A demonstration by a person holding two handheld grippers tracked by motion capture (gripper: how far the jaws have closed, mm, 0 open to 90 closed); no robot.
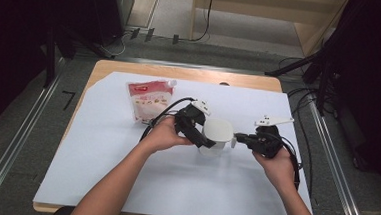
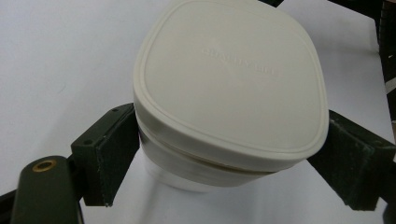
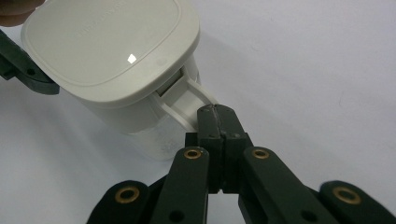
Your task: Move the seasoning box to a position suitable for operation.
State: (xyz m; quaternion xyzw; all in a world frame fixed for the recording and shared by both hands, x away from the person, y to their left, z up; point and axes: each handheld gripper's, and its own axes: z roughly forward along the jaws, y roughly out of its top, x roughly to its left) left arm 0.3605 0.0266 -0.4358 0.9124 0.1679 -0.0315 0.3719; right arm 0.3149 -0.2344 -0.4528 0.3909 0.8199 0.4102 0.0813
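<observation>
A white container (image 1: pixel 218 131) with a cream lid (image 2: pixel 229 74) stands mid-table on the white sheet. My left gripper (image 1: pixel 204 138) comes in from the left, and its jaws straddle the container's body just under the lid (image 2: pixel 231 158), with both pads against its sides. The right gripper (image 1: pixel 237 138) reaches in from the right. Its jaws are pressed together (image 3: pixel 215 114) on the white handle loop (image 3: pixel 189 100) that sticks out below the lid's edge. The container's lower part is hidden behind the lid in the left gripper view.
A red and white pouch (image 1: pixel 149 99) lies flat at the back left of the white sheet (image 1: pixel 125 158). The wooden table edge (image 1: pixel 190 72) shows behind it. Cables trail from both grippers, and dark stands flank the table.
</observation>
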